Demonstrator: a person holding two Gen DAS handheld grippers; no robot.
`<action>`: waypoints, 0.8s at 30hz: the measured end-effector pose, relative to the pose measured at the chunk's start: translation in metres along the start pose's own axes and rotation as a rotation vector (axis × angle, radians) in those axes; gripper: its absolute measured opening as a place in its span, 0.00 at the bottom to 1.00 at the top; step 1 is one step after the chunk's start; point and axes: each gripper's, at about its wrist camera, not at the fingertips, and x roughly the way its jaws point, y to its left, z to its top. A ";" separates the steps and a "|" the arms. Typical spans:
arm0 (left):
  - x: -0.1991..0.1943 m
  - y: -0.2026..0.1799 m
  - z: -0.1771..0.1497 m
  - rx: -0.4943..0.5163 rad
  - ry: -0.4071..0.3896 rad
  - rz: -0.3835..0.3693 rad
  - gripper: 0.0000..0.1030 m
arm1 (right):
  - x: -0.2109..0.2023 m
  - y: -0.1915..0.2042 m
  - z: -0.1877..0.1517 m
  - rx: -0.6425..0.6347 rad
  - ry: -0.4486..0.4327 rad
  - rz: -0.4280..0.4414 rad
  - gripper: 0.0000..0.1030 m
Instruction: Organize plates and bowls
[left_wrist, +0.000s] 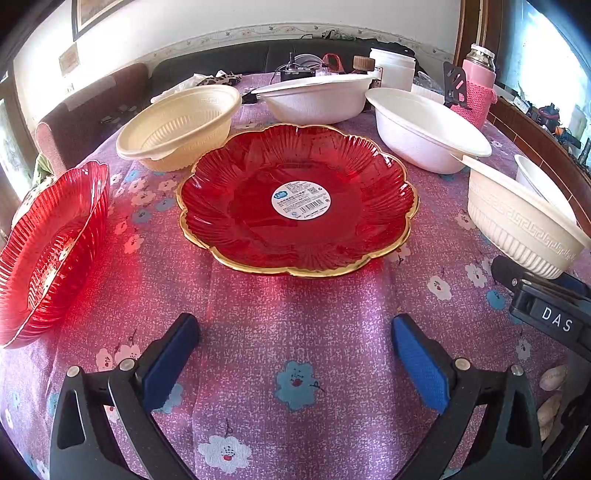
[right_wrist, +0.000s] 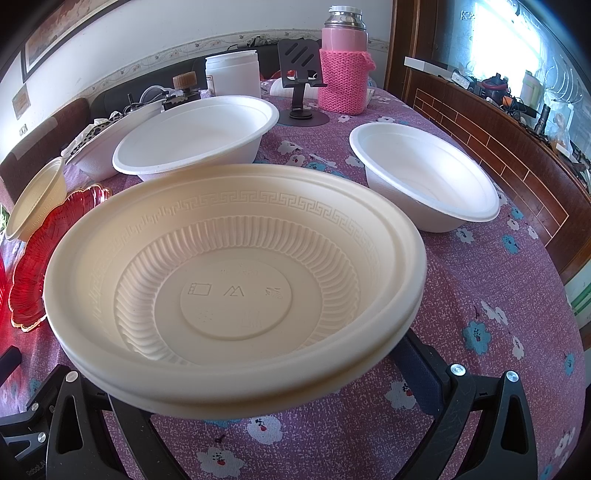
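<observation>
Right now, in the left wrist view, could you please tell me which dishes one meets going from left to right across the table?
Red bowl → cream bowl → red gold-rimmed plate → white bowl → cream patterned bowl.

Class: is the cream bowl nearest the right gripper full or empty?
Empty: the cream bowl shows its bare ribbed wall and embossed base, with nothing inside.

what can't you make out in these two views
- Right gripper fingertips: right wrist view, hidden under the cream bowl, so its grip is unclear.
- Red bowl: left wrist view, cut off by the left edge.
- Sticker print on the red plate: too small to read.
- Clutter behind the white bowls: partly hidden.
</observation>
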 end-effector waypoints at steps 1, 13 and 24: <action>0.000 0.000 0.000 0.000 0.001 0.000 1.00 | 0.000 0.000 0.000 0.000 0.000 0.000 0.99; -0.005 0.000 -0.003 0.039 0.036 -0.023 1.00 | 0.000 0.003 0.000 0.005 0.003 -0.001 0.99; -0.007 0.000 -0.006 0.053 0.045 -0.029 1.00 | -0.007 0.007 -0.009 -0.024 0.075 0.022 0.99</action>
